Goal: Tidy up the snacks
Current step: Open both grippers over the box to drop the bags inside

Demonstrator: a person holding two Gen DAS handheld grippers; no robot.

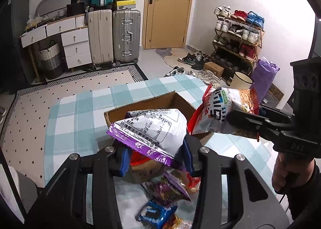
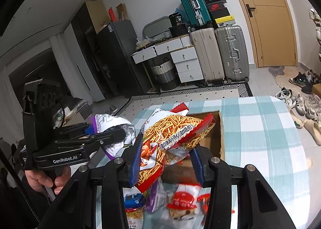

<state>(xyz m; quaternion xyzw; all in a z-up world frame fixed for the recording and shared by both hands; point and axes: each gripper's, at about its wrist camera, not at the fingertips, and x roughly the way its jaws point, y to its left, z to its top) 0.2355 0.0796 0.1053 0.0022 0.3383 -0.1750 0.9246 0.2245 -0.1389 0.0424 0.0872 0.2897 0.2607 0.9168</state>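
Note:
My left gripper (image 1: 156,154) is shut on a purple and white snack bag (image 1: 152,128), held above the near edge of an open cardboard box (image 1: 140,106). To its right, my right gripper (image 1: 236,122) is shut on a red and white bag of fried sticks (image 1: 220,106). In the right wrist view that red bag (image 2: 170,132) sits between the blue pads of the right gripper (image 2: 166,156), in front of the box (image 2: 216,134). The left gripper (image 2: 118,136) holds the purple bag (image 2: 112,122) at the left. Loose snacks lie below, among them a blue cookie pack (image 1: 156,214).
The box stands on a table with a teal checked cloth (image 1: 84,108). Beyond it are a patterned rug (image 1: 60,96), suitcases (image 1: 112,36), white drawers (image 1: 76,48), a shoe rack (image 1: 236,36), a door (image 1: 168,8), and shoes and a bucket (image 1: 241,80) on the floor.

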